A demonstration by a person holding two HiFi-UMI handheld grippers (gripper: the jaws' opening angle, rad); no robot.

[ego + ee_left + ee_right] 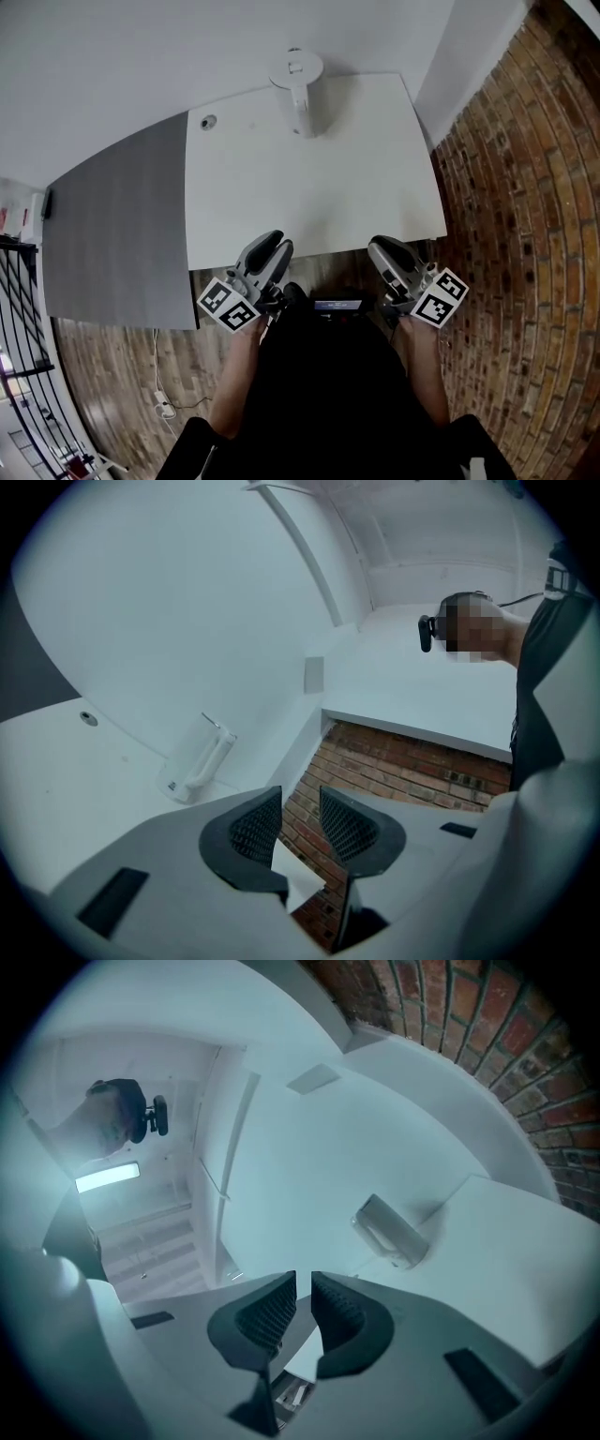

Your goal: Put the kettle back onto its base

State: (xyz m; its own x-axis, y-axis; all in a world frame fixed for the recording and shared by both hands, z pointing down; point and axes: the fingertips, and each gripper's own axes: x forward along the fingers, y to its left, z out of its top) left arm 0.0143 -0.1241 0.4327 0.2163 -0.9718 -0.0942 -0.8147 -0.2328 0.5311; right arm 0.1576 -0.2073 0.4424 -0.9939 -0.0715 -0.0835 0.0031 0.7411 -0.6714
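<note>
A white kettle (298, 89) with a round lid stands upright at the far edge of the white table (309, 202), its handle turned toward me. I cannot make out a separate base under it. The same kettle (197, 761) shows far off in the left gripper view, and again as the kettle (389, 1230) in the right gripper view. My left gripper (272, 246) hovers at the table's near edge, its jaws (300, 803) apart with nothing between them. My right gripper (382, 247) is level with it to the right, its jaws (303, 1288) a narrow slit apart and empty.
A grey tabletop (112, 225) adjoins the white table on the left. A small round grommet (208, 122) sits in the white table's far left corner. The floor (506, 187) is brick-patterned. A black railing (19, 309) stands at the far left, and a cable with a plug (161, 403) lies below.
</note>
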